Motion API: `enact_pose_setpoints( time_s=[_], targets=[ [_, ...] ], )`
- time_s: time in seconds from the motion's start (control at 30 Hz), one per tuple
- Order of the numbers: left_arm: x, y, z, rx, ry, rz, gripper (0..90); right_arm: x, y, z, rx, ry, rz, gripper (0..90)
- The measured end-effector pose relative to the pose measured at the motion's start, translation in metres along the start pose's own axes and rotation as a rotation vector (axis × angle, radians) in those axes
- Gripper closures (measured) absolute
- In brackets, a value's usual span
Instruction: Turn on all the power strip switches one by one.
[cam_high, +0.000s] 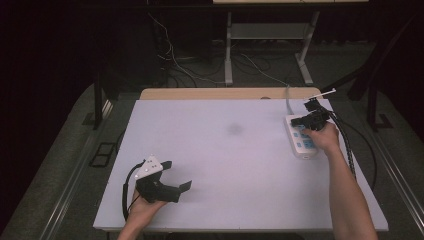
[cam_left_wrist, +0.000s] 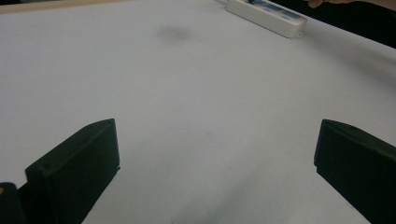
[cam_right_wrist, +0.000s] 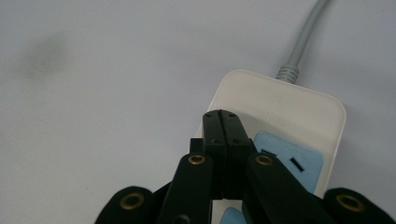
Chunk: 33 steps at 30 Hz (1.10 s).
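Note:
A white power strip (cam_high: 301, 138) with blue socket faces lies near the table's right edge; its grey cable (cam_high: 289, 100) runs toward the far edge. My right gripper (cam_high: 296, 121) is shut, jaws pressed together with nothing between them, their tips over the strip's cable end (cam_right_wrist: 280, 105) beside a blue socket (cam_right_wrist: 292, 163). My left gripper (cam_high: 179, 175) rests at the near left of the table, open, its two black jaws wide apart over bare white surface. In the left gripper view the power strip (cam_left_wrist: 267, 16) lies far off at the top right.
The white table (cam_high: 235, 165) has a wooden strip along its far edge. A faint grey smudge (cam_high: 234, 129) marks its middle. A black cable (cam_high: 348, 150) trails from the right gripper along the right edge. Beyond the table stand desk legs and loose wires on the floor.

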<state>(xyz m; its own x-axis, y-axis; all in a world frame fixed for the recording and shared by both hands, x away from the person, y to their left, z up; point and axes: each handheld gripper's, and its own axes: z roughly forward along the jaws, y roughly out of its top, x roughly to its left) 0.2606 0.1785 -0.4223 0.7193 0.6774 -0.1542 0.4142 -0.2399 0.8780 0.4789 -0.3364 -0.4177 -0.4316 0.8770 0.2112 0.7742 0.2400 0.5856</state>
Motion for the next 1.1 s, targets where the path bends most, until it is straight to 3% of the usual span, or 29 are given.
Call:
enact_pose_setpoints(
  time_s=[0.43, 0.67, 0.87, 1.1],
  targets=[
    [-0.001, 0.0, 0.001, 0.001, -0.007, 0.01, 0.0, 0.001, 0.001, 0.001, 0.012, -0.008, 0.01, 90.0],
    [0.001, 0.0, -0.002, -0.011, 0.0, -0.008, 0.0, -0.001, 0.003, -0.002, 0.021, -0.023, 0.012, 90.0],
    [0.003, 0.0, 0.0, -0.01, -0.001, -0.016, 0.0, -0.007, 0.002, -0.026, -0.048, 0.004, 0.043, 90.0],
    [0.0, 0.0, 0.0, -0.007, -0.005, -0.011, 0.0, 0.004, -0.001, -0.05, -0.099, 0.028, 0.021, 84.8]
  ],
)
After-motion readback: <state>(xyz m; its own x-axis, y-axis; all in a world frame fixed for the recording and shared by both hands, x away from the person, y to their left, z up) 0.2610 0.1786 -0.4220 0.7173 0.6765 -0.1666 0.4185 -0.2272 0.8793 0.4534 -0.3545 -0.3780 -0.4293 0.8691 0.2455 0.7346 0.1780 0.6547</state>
